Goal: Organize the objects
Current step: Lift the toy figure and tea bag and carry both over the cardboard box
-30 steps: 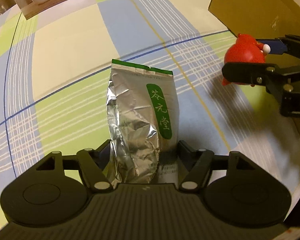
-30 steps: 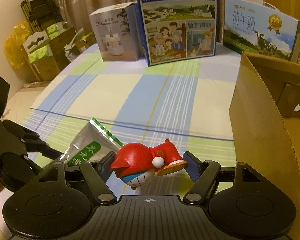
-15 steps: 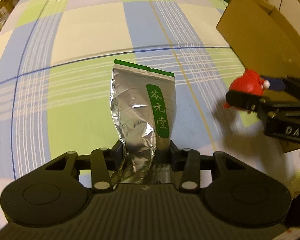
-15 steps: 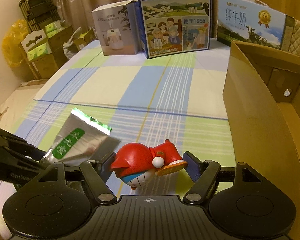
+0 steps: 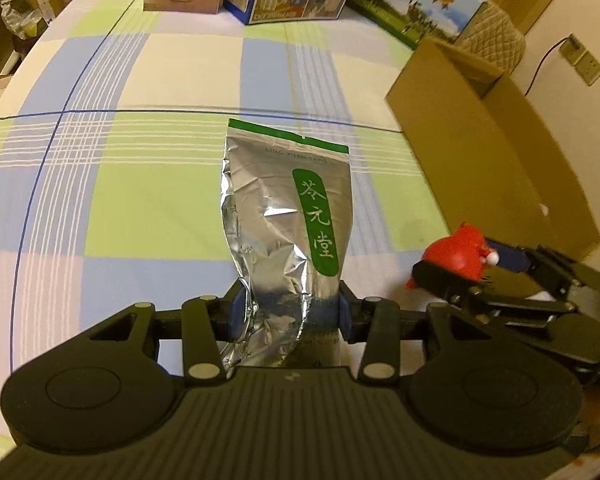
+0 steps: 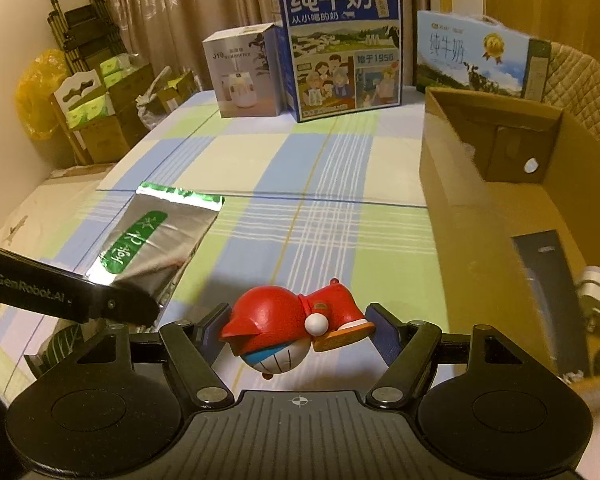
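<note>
Silver foil fills the middle of my left wrist view: the left gripper [image 5: 290, 312] is clamped on the lower end of a tea pouch [image 5: 288, 216], green strip along its top edge and a green label with white characters down one side. The pouch is held up off the checked bedsheet [image 5: 140, 184], its sealed top pointing away from me.

On my right, the right gripper [image 6: 298, 326] is closed on a red cartoon figurine [image 6: 284, 328], pinched sideways between the blue pads [image 6: 382, 330] (its face points down toward the sheet). From the left camera I see that gripper just beside mine, low on the right, near the open cardboard box [image 6: 484, 200]. Inside the box lies a dark flat item, too blurred to name.

Two milk cartons [image 6: 342, 46] and a white appliance box [image 6: 246, 76] stand at the far edge.
</note>
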A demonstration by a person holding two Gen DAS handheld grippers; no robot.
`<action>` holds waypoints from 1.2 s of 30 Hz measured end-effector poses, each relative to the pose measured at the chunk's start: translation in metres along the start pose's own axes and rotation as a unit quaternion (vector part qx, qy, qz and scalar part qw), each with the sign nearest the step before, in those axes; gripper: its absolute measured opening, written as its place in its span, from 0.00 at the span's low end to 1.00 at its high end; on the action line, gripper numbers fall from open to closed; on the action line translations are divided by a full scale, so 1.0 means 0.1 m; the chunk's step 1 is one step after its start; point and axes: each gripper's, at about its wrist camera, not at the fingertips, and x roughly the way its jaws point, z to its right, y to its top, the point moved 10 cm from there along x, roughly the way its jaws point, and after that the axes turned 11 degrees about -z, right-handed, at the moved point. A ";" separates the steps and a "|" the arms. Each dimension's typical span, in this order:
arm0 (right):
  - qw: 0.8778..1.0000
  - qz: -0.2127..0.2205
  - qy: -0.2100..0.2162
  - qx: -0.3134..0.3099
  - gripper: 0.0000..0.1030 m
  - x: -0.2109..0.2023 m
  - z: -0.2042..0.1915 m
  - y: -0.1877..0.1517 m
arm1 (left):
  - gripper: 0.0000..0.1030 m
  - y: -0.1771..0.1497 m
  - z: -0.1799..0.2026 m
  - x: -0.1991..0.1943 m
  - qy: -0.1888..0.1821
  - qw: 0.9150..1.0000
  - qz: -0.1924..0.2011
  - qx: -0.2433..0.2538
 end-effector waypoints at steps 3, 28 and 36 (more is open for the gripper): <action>1.000 0.006 -0.004 0.001 0.68 -0.13 0.02 -0.04 | 0.37 -0.11 0.10 -0.12 -0.009 1.000 0.011 -0.007; 0.998 0.057 -0.040 0.002 0.68 -0.96 0.27 -0.18 | 0.37 -0.34 0.70 -0.69 -0.053 0.996 0.066 -0.023; 0.995 0.072 -0.069 0.026 0.68 -1.21 0.67 -0.19 | 0.37 -0.27 1.09 -0.71 -0.088 0.994 0.068 -0.014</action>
